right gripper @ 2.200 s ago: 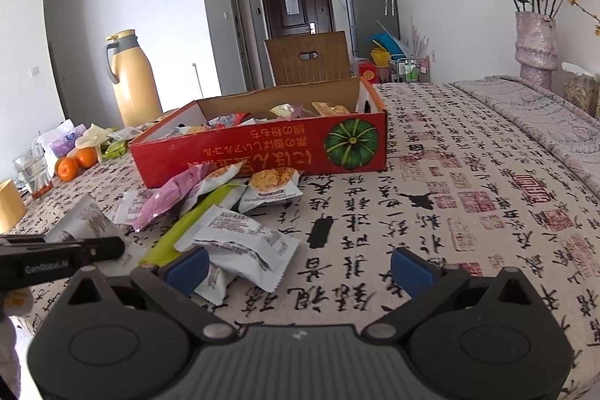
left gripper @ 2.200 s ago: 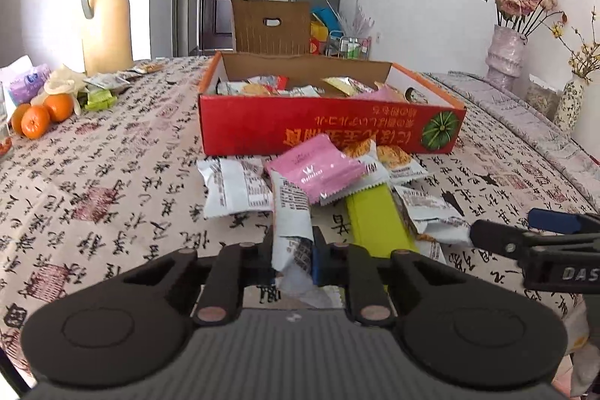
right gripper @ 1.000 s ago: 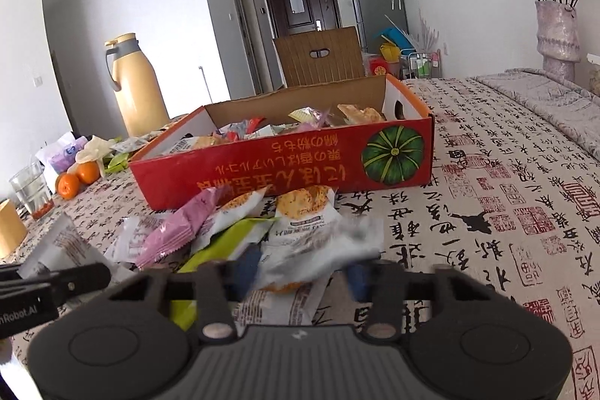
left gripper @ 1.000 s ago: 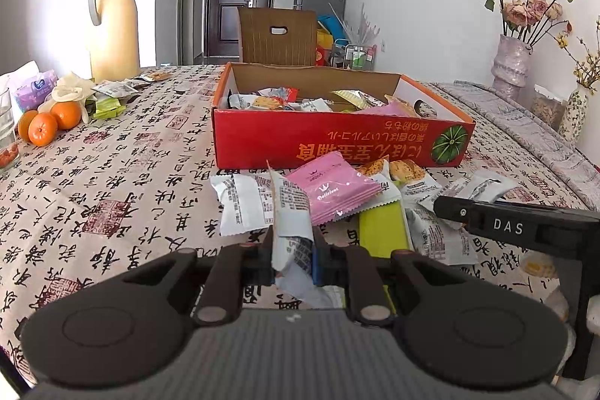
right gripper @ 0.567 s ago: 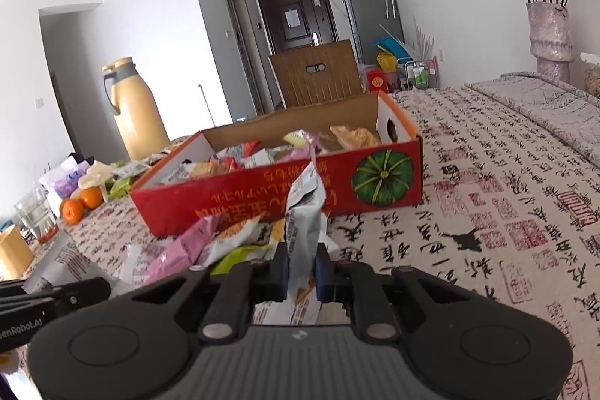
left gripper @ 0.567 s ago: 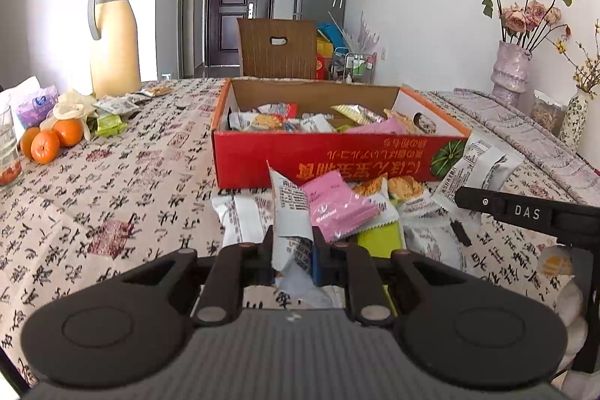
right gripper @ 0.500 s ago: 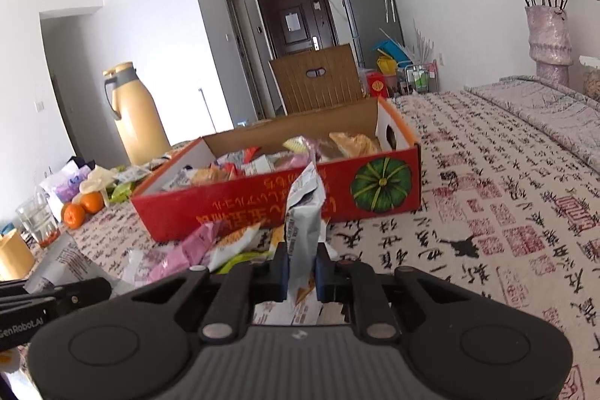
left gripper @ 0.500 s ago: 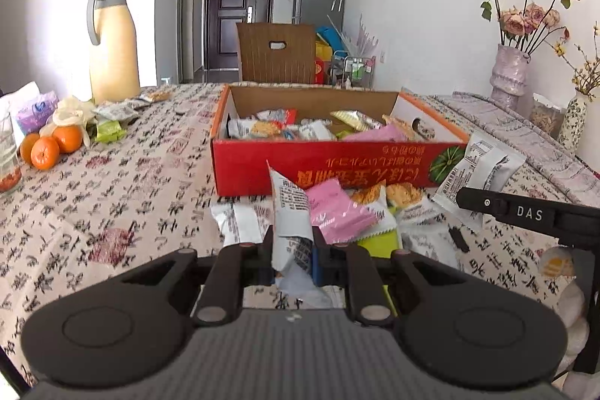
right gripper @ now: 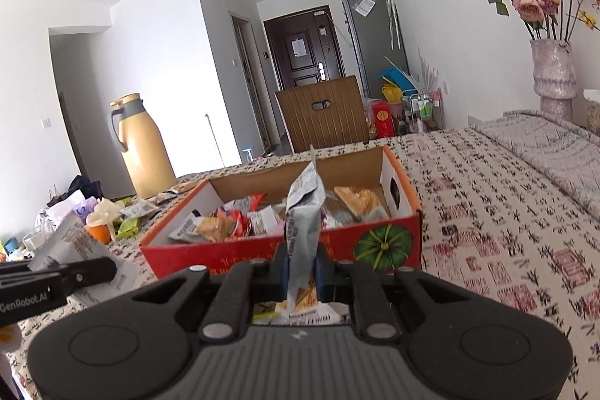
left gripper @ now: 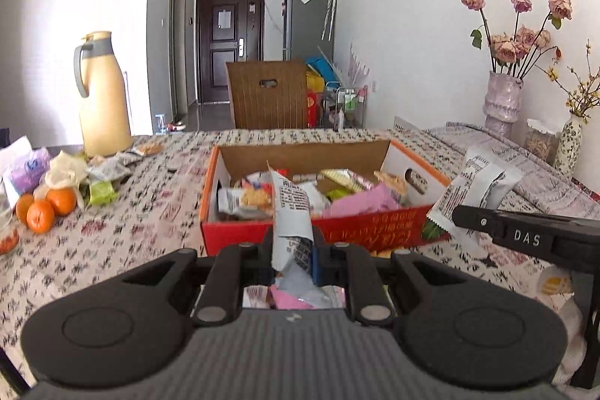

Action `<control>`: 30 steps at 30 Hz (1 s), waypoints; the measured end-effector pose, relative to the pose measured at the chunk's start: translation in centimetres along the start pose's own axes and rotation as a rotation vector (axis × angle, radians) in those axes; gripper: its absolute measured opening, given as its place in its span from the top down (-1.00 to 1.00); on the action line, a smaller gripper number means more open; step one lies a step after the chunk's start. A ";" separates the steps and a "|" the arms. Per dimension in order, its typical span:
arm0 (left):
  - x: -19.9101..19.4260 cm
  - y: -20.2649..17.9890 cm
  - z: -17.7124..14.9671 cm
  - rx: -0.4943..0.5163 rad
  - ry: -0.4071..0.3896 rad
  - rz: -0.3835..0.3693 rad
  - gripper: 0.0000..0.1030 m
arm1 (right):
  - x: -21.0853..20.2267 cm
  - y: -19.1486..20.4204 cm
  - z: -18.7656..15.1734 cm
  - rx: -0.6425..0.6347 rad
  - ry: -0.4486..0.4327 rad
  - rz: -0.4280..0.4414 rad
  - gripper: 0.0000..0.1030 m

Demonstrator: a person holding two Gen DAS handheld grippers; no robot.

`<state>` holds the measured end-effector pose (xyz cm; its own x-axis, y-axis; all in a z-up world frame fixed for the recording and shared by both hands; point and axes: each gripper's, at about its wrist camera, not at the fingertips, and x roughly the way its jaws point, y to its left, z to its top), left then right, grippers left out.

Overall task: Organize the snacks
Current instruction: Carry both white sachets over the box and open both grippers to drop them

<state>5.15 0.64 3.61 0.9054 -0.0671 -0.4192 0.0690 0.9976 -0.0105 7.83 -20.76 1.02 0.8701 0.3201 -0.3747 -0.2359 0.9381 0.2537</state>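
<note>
At the bottom centre of the left wrist view, the left claw [left gripper: 292, 259] pinches a white snack packet [left gripper: 290, 212] upright before the red box [left gripper: 375, 231]. In the right wrist view, the right claw [right gripper: 302, 268] likewise clamps a silver packet [right gripper: 303, 223] at centre, the box [right gripper: 247, 255] behind on the counter [right gripper: 506, 231].
</note>
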 end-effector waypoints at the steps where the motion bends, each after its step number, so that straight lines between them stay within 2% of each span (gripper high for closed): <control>1: 0.2 -0.1 0.3 0.003 -0.003 0.000 0.67 | 0.2 0.0 0.3 -0.002 -0.002 0.001 0.75; 16: 4.6 -0.1 4.6 0.016 -0.039 0.008 0.67 | 4.7 0.1 4.2 -0.033 -0.023 0.013 0.75; 30: 11.0 0.7 8.0 0.011 -0.038 0.035 0.67 | 11.2 0.4 7.3 -0.077 -0.014 0.024 0.75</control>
<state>18.52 0.41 6.23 0.9228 -0.0329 -0.3840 0.0413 0.9990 0.0138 20.63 -17.79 3.47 0.8696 0.3416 -0.3564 -0.2894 0.9376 0.1927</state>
